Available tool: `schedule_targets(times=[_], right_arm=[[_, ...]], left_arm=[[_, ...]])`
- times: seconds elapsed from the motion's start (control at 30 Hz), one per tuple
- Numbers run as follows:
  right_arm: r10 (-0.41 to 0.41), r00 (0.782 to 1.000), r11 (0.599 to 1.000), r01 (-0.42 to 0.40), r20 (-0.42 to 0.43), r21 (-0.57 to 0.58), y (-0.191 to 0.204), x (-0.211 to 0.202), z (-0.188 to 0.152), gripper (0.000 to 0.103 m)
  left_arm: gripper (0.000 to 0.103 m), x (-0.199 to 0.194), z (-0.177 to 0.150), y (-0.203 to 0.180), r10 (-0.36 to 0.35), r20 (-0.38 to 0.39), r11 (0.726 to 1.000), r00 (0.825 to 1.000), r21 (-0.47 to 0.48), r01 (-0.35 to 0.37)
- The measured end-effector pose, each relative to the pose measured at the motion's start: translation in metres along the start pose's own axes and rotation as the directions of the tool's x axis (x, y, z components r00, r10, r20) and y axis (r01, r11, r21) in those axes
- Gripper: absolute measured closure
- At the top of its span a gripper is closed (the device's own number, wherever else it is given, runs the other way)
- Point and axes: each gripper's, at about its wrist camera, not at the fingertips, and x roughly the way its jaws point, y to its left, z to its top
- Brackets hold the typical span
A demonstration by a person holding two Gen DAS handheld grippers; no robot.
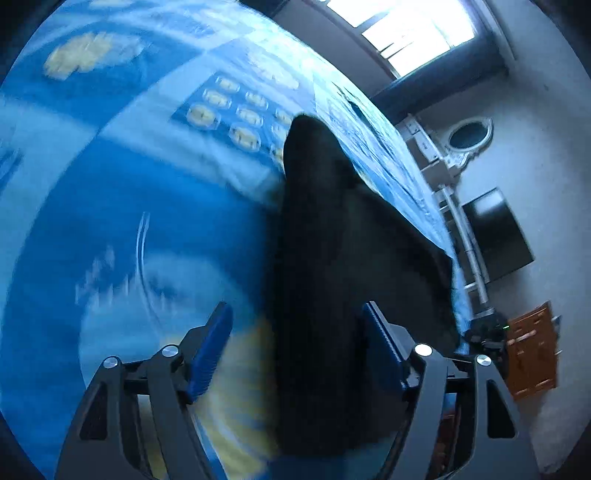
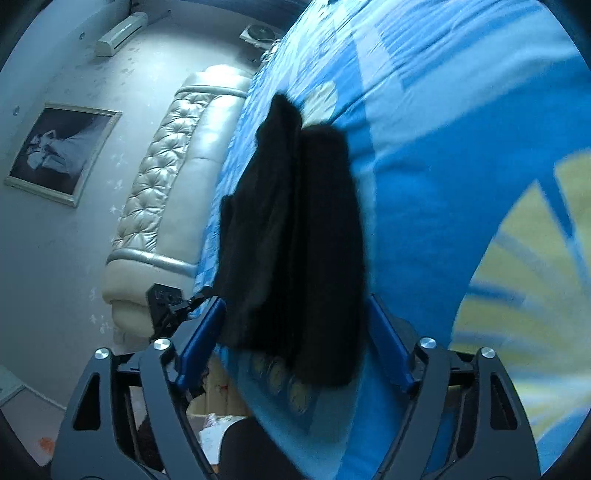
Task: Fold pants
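Note:
Black pants [image 1: 343, 240] lie on a blue patterned bedspread [image 1: 110, 184]. In the left wrist view my left gripper [image 1: 299, 317] is open, its blue pads either side of the near end of the dark cloth, which runs away toward the bed's far edge. In the right wrist view the pants [image 2: 306, 221] show as two long strips side by side. My right gripper [image 2: 295, 314] is open, its blue pads straddling the near end of the pants. I cannot tell whether either gripper touches the cloth. Both views are motion-blurred.
The bedspread [image 2: 443, 147] covers the bed. A padded silver headboard [image 2: 173, 177] and a framed picture [image 2: 59, 151] are at the left in the right wrist view. A window [image 1: 406, 33], an oval mirror [image 1: 469, 136], a dark screen [image 1: 495, 232] and a wooden piece [image 1: 532, 354] lie beyond the bed edge.

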Motion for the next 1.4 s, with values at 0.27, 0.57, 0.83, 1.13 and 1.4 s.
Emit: schedule_targets(times=[0.27, 0.57, 0.83, 1.13, 1.4], right_arm=[[-0.031, 0.999, 0.999, 0.031, 0.029, 0.010, 0.013, 0.013, -0.008, 0.027], [-0.056, 0.998, 0.998, 0.056, 0.025, 0.015, 0.007, 0.011, -0.017, 0.069], [-0.040, 0.999, 0.999, 0.040, 0.016, 0.005, 0.010, 0.001, -0.020, 0.072], [-0.040, 0.999, 0.999, 0.040, 0.018, 0.018, 0.007, -0.004, -0.022, 0.072], [-0.037, 0.999, 0.999, 0.037, 0.021, 0.024, 0.002, -0.002, -0.020, 0.072]], left_arm=[[0.029, 0.006, -0.025, -0.014, -0.034, 0.016, 0.999, 0.999, -0.031, 0.035], [0.056, 0.007, -0.029, -0.033, 0.038, 0.027, 0.999, 0.999, 0.022, -0.039], [0.063, 0.004, -0.026, -0.041, 0.074, 0.032, 0.996, 0.997, 0.051, -0.076], [0.063, 0.008, -0.032, -0.039, 0.061, 0.018, 0.997, 0.998, 0.055, -0.062], [0.063, 0.007, -0.033, -0.037, 0.050, 0.016, 0.997, 0.999, 0.059, -0.051]])
